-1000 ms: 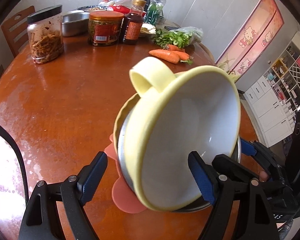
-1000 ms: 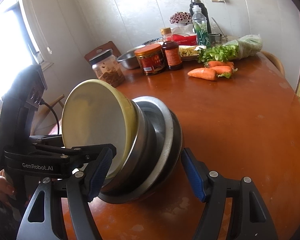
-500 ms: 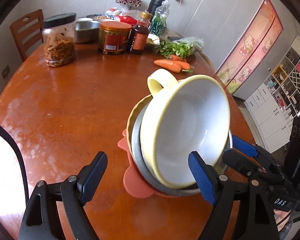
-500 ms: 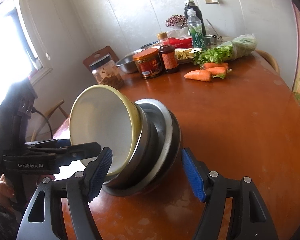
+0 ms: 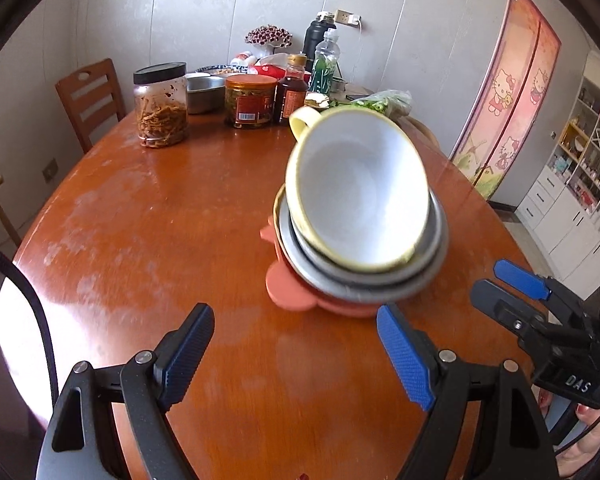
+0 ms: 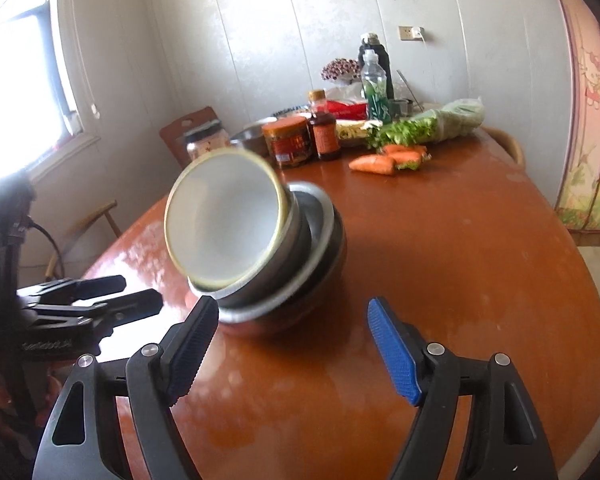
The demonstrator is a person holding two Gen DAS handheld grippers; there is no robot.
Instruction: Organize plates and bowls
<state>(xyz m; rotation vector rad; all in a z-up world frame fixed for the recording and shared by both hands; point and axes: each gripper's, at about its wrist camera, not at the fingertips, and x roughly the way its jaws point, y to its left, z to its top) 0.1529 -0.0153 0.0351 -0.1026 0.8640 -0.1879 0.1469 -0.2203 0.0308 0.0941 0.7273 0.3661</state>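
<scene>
- Left claw (image 5: 296,354) stands with its blue pads apart and nothing between them, above bare desk (image 5: 140,232), just short of the stack of dishes.
- Right claw (image 6: 290,346) has just been opening its jaws; they stand apart, with the near edge of the stack just beyond the left pad and not pressed by either pad.
- From the left wrist view, the right claw shows at the right edge (image 5: 540,308), beside the stack and not touching it.
- Stack of dishes (image 5: 360,256) rests on the wooden desk, right of its middle in the left view: a salmon-pink plate (image 5: 288,296) at the bottom, metal bowls (image 5: 380,284) nested above it, and a yellow bowl (image 5: 360,196) with a white inside and a handle on top.
- That top bowl sits tilted, its mouth turned toward the cameras.
- Along the far edge of the desk, left to right: a clear jar with a black lid (image 5: 162,106), a steel basin (image 5: 204,88), an orange-lidded jar (image 5: 252,100), a dark sauce bottle (image 5: 294,88), a green drink bottle (image 5: 326,66), bagged greens (image 6: 432,126) and carrots (image 6: 388,158).
- One wooden chair (image 5: 90,98) stands behind the desk at the left.
</scene>
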